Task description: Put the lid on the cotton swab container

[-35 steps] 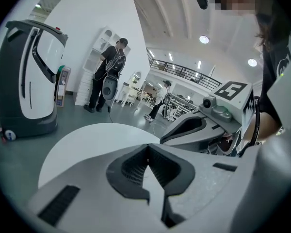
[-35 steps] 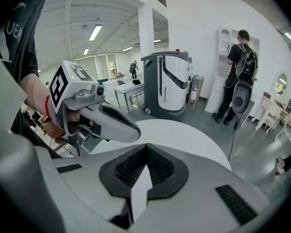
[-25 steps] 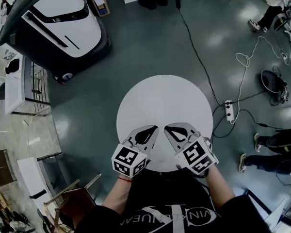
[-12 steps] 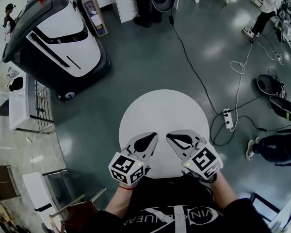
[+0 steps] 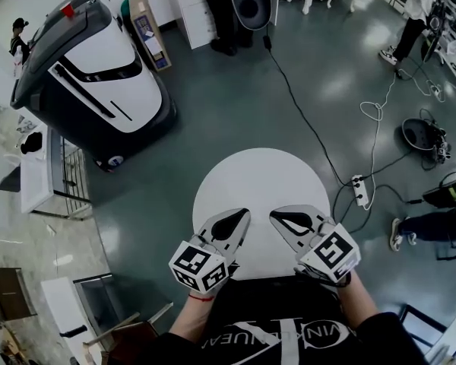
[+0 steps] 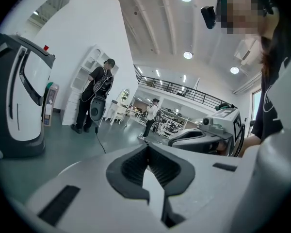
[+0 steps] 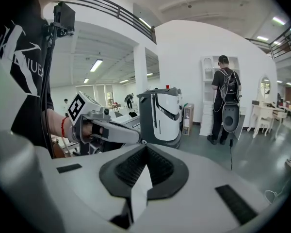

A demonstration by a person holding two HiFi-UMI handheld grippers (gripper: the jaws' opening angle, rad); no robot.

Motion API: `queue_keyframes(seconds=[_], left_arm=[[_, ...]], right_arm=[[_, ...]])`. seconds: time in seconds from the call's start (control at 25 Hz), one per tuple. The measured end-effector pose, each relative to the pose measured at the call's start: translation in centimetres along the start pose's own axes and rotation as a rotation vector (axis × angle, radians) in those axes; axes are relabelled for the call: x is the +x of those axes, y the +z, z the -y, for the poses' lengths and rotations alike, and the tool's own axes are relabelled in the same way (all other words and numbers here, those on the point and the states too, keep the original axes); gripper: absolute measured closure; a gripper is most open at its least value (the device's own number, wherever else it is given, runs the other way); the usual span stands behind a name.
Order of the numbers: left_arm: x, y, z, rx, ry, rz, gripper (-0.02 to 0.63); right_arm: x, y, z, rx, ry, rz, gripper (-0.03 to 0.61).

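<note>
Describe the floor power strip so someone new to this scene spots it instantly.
Start at the round white table in the middle of the head view. On the grey floor just past its right edge lies the power strip: a short white bar where the black and white cables meet, unlike the dark gear farther right.
</note>
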State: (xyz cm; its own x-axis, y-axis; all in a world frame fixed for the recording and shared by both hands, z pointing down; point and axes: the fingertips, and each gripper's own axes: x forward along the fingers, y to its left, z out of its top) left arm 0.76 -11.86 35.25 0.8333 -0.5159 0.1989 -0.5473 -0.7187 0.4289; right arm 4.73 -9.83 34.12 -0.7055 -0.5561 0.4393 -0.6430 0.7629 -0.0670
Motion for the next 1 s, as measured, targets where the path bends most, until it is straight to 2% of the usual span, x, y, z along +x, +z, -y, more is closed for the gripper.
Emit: queue_keyframes(seconds=[0.56,1.0], left_arm=[[-0.3,0.1,0.7,0.011,0.005,0.005,0.607],[-0.7,-0.4,0.7,0.006,0.015,-0.010,0.607]], right_arm=[[-0.9,-0.1,-0.8,-0.030,0.014,0.026,0.577],[-1.2,-1.0,-1.1,-0.032,0.012,0.001,0.577]])
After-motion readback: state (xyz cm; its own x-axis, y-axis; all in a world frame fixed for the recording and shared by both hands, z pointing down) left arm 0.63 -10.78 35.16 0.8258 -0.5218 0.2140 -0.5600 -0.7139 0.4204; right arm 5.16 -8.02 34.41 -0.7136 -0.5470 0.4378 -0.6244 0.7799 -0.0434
